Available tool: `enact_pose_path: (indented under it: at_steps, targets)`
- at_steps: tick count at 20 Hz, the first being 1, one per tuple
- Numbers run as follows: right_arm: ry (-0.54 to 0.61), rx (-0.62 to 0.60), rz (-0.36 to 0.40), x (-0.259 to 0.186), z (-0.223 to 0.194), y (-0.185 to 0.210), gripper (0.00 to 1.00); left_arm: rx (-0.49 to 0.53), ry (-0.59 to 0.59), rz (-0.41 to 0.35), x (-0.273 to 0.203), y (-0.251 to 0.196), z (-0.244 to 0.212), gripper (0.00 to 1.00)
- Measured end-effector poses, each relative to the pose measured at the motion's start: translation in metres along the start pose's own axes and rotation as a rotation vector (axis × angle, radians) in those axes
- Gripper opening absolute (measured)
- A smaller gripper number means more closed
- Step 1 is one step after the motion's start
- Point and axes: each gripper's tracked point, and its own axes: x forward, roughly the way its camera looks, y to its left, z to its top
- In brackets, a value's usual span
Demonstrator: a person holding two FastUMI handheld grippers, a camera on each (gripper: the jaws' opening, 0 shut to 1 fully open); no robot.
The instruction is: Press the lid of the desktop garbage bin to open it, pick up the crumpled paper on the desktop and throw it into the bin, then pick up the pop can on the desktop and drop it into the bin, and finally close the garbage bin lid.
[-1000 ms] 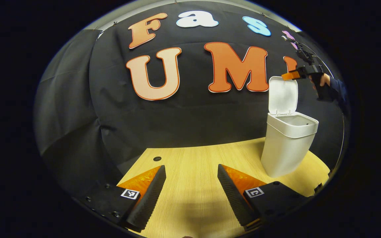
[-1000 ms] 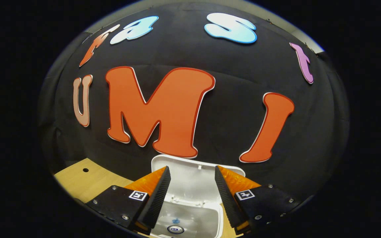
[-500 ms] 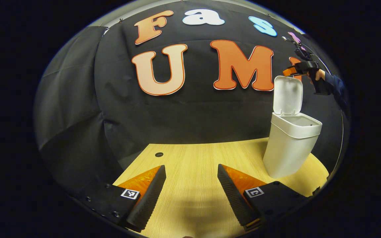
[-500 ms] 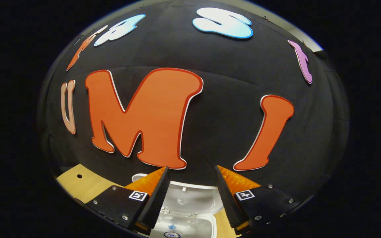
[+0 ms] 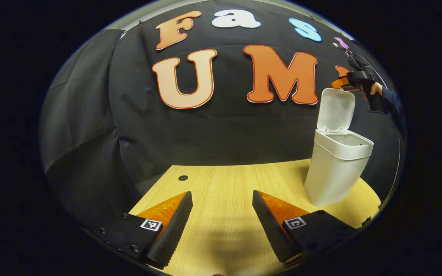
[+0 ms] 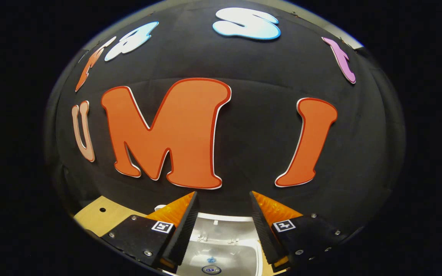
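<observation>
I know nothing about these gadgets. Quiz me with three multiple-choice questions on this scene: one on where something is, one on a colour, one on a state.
1. Where does the bin stand on the table in the left gripper view?
A. at the right side
B. at the left edge
C. in the middle

2. What colour is the bin?
A. blue
B. white
C. green

3. How is the bin's lid?
A. shut flat
B. taken off, lying on the table
C. swung up, open

Answers:
1. A, it stands at the right of the wooden top.
2. B, body and lid are both white.
3. C, the lid stands upright on its hinge; the right gripper looks down into the open bin, and in the left gripper view it hovers by the lid's top edge.
</observation>
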Motion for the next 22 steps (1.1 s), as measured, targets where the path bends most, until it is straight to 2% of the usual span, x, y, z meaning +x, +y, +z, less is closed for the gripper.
enact_pose_path:
  at_steps: [6,7,8,9,22]
  targets:
    - [0.086,-0.013,-0.008,-0.033,-0.041,0.005,0.79,0.003,-0.01,-0.045,0.001,-0.007,0.002,1.0]
    - [0.101,-0.017,-0.008,-0.038,-0.049,0.007,0.84,0.003,-0.011,-0.045,0.001,-0.006,0.002,1.0]
    - [0.116,-0.021,-0.008,-0.041,-0.057,0.009,0.84,0.0,-0.009,-0.049,0.001,-0.006,0.0,1.0]
    - [0.129,-0.022,-0.007,-0.045,-0.063,0.011,0.79,-0.003,-0.008,-0.052,0.0,-0.006,-0.001,1.0]
    - [0.242,0.001,0.005,-0.077,-0.125,0.025,0.79,0.011,0.016,-0.077,0.001,-0.007,-0.011,1.0]
